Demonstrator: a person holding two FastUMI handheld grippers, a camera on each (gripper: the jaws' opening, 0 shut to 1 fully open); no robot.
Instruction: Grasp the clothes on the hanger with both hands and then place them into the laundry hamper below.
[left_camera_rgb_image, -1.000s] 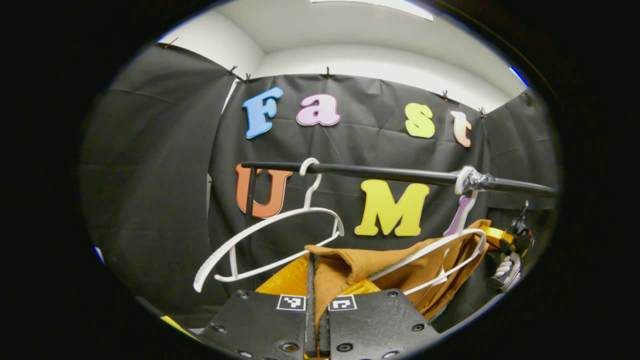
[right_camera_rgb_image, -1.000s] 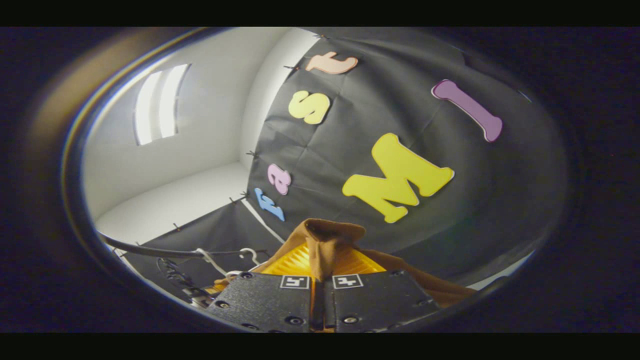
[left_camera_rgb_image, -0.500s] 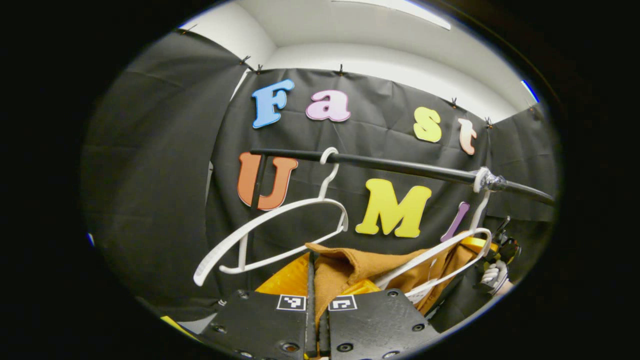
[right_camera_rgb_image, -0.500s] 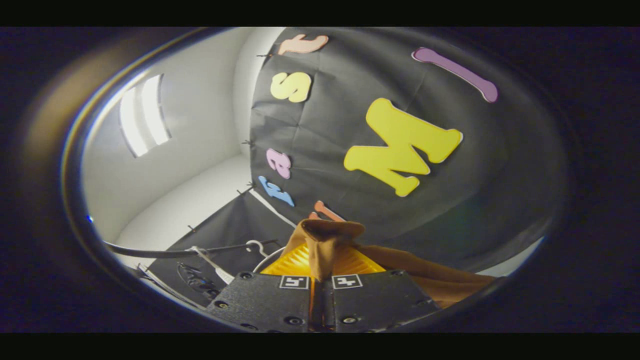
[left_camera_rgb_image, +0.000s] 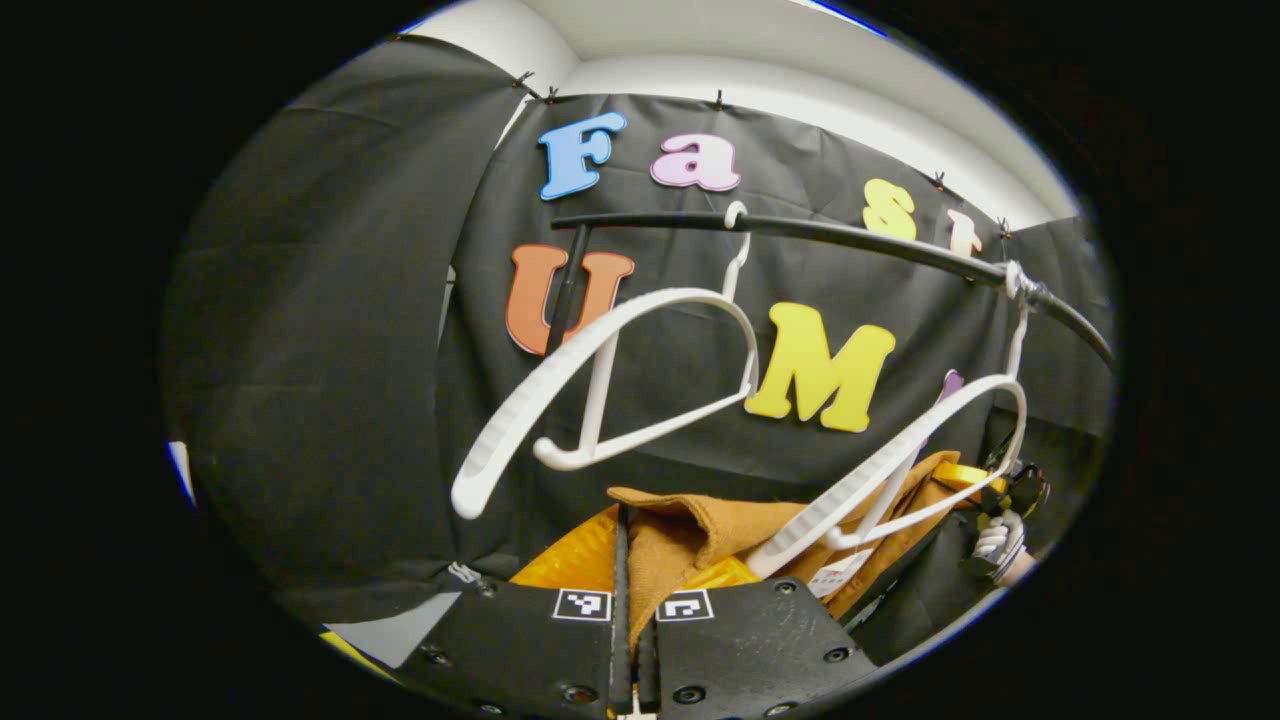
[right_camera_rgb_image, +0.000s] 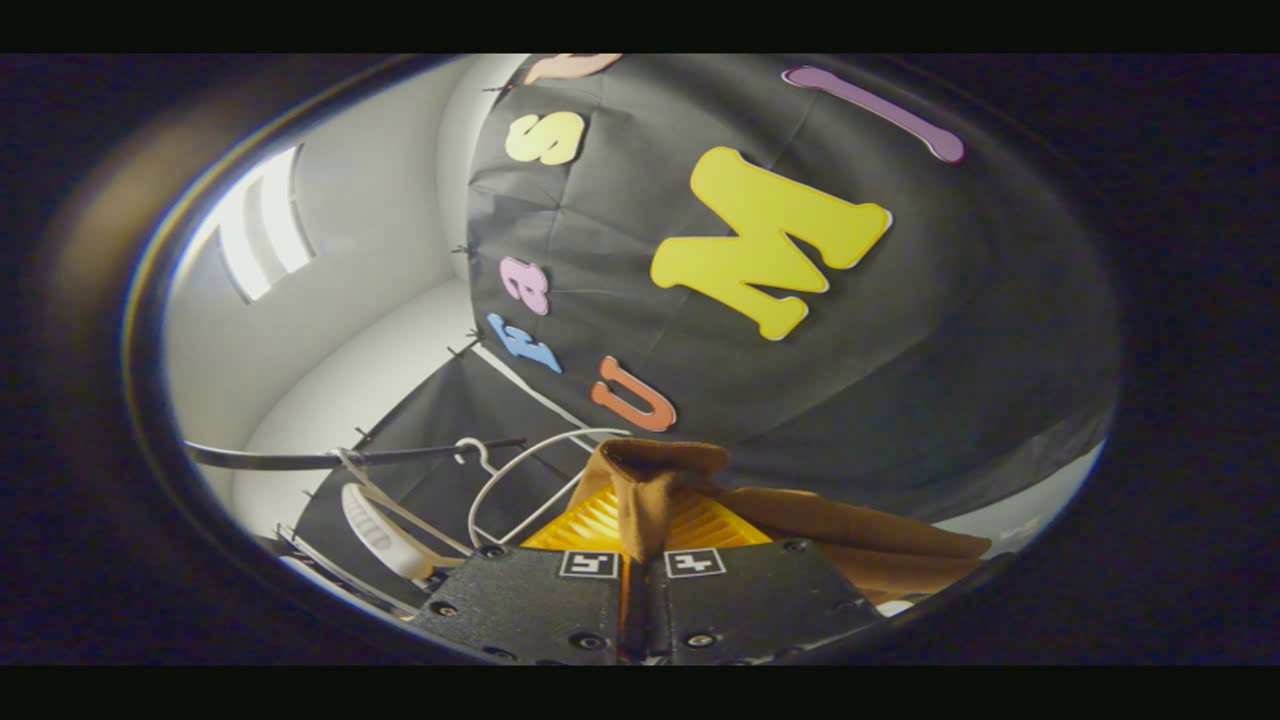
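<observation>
Fingers of the left gripper (left_camera_rgb_image: 636, 590) are seen closed to a narrow slit, with a fold of the brown garment (left_camera_rgb_image: 700, 535) pinched between them. Same on the right gripper (right_camera_rgb_image: 640, 560): fingers drawn together, a bunched fold of the same cloth clamped and standing up above the tips. Both ends of the garment are judged secured.

In the left gripper view the cloth is stretched from the near fingers across to the far side, where the other gripper and a gloved hand (left_camera_rgb_image: 1000, 540) are seen low at the right. The loaded hanger (left_camera_rgb_image: 900, 470) is tilted, and its lower arm is laid across the cloth; whether the garment is fully off it cannot be told, but contact or overlap is suggested. The empty hanger (left_camera_rgb_image: 620, 380) is hung from the rail (left_camera_rgb_image: 850, 240) to the left, apart from the cloth.

In the right gripper view the cloth is trailed off to the right below the fingers, and the hangers and rail are seen low at the left.

Status: the two-handed grasp is judged done. Pull-off from the hanger is judged in progress or nearly complete. Left to do: clear the cloth from the hanger arm, lower it, release into the hamper. The hamper's position cannot be stated from these views. Snagging on the tilted hanger is judged the main risk.
</observation>
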